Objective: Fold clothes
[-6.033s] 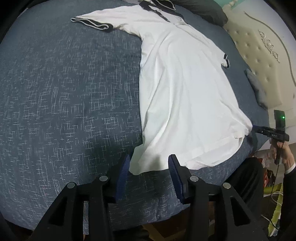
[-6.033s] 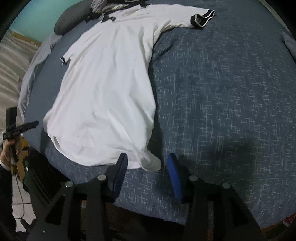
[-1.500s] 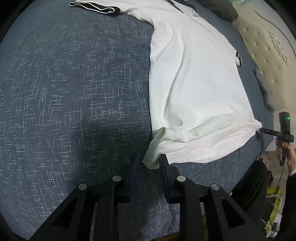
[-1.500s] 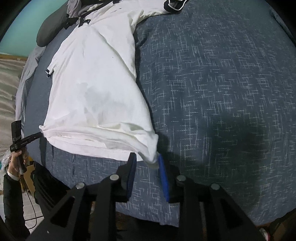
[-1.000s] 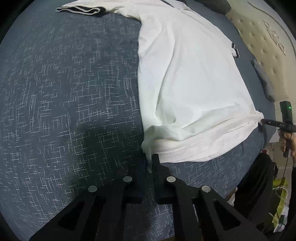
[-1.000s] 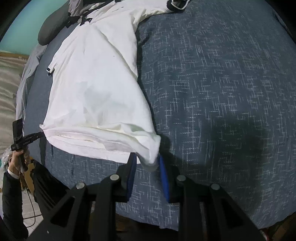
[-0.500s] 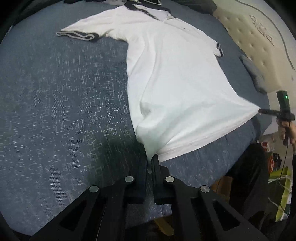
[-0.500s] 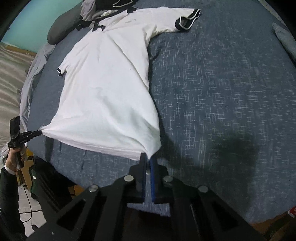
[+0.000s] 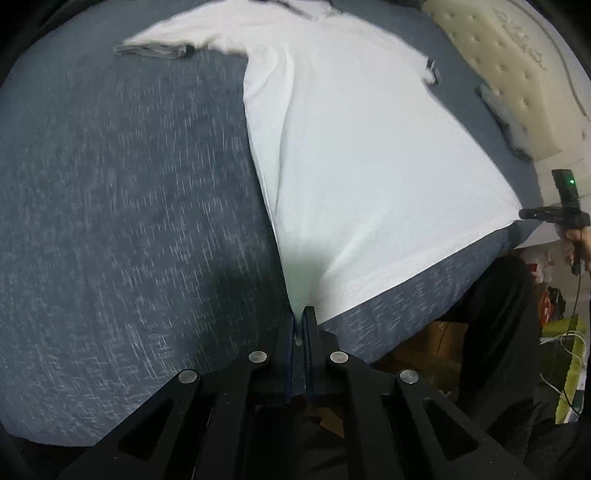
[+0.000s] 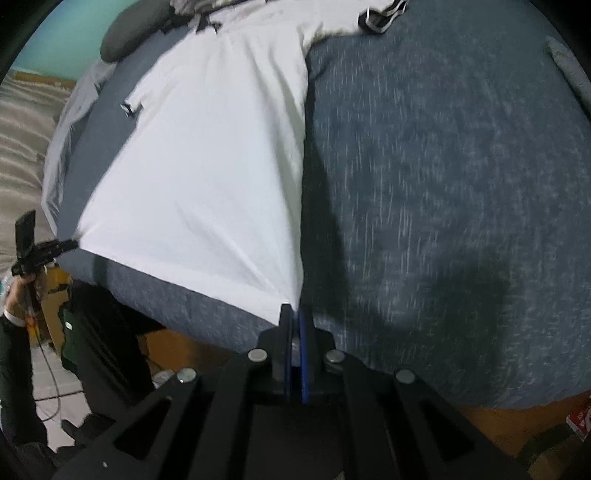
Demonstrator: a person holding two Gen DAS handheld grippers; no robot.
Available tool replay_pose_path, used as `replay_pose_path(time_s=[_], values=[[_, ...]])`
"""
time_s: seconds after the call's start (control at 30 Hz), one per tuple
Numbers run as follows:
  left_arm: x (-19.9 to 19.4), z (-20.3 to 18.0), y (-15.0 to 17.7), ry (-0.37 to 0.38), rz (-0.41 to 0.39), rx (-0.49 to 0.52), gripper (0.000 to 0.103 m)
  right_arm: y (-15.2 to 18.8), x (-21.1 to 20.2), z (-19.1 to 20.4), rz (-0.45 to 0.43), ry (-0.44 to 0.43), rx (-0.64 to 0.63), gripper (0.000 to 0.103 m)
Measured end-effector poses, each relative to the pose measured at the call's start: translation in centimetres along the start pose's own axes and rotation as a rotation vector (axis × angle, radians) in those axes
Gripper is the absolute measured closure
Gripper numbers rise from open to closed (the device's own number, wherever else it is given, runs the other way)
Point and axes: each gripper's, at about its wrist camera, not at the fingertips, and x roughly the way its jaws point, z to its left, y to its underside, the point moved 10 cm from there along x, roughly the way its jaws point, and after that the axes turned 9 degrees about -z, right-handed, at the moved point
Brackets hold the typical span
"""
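Pinching both bottom corners of the white shirt [image 9: 362,147] at once: my left gripper [image 9: 299,314] has its jaws clamped together on one hem corner, cloth visible between the blue pads, and my right gripper [image 10: 294,310] is clamped the same way on the opposite hem corner. From the left wrist view I also see the right gripper [image 9: 524,213] far off at the right edge, its tip on the shirt corner and my hand [image 9: 578,240] on its handle; from the right wrist view the left gripper [image 10: 68,243] shows at the left edge likewise. Shirt hem is pulled taut in a straight line between the two tools, lifted off the dark blue bed cover [image 9: 110,221], fabric drawing into tension creases toward each grip. Rest of the shirt lies spread on the bed, running away from me, collar end farthest. One short sleeve with a dark striped cuff [image 9: 155,50] lies flat out to the side on the cover; same cuff [image 10: 382,16] in the right view. Dark grey pillow [image 10: 129,31] sits beyond the collar. Tufted cream headboard [image 9: 517,66] is at the bed's far right side. Both views are motion-blurred.
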Motion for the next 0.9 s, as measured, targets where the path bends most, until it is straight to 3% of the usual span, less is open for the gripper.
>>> replay_pose_path(time_s=[0.33, 0.6, 0.9], values=[[4.0, 1.5, 0.9, -0.031, 0.056, -0.041, 0.097, 0.6, 2.7, -1.4, -0.003, 0.039, 0.016, 0.100], [2.1, 1.4, -0.8, -0.001, 0.012, -0.048, 0.098, -0.5, 1.5, -1.1, -0.053, 0.023, 0.009, 0.100], [-0.4, 0.2, -1.3, -0.009, 0.001, 0.003, 0.098, -0.4, -0.8, -1.0, -0.018, 0.037, -0.011, 0.100]])
